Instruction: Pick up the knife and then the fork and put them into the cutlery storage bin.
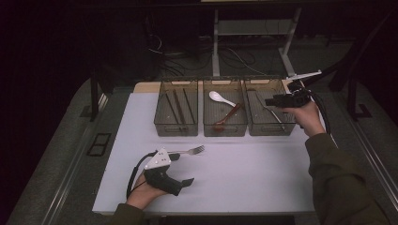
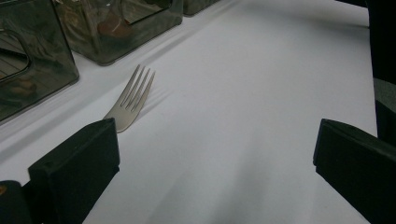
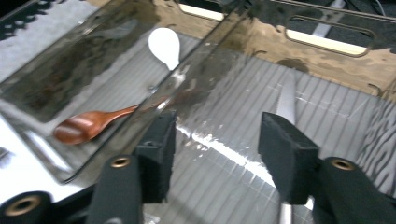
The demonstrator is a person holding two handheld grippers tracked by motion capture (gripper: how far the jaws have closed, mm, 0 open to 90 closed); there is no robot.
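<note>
Smoked-plastic bins: left bin (image 1: 176,123) chopsticks (image 1: 179,104); middle bin (image 1: 225,127) white spoon (image 1: 220,98), wooden spoon (image 1: 226,117); right bin (image 1: 268,128) knife (image 1: 272,114). Right gripper (image 1: 270,101) jaws parted, empty, over right bin. Left gripper (image 1: 188,182) wide, empty; fork (image 1: 190,150) at its 12 o'clock.

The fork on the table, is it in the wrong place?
It does look left out. The fork lies loose on the white table, while the other cutlery sits in the three bins behind it.

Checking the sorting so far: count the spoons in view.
2, both in the middle bin: a white spoon toward the back, a brown wooden spoon nearer the front. Others may be hidden.
</note>
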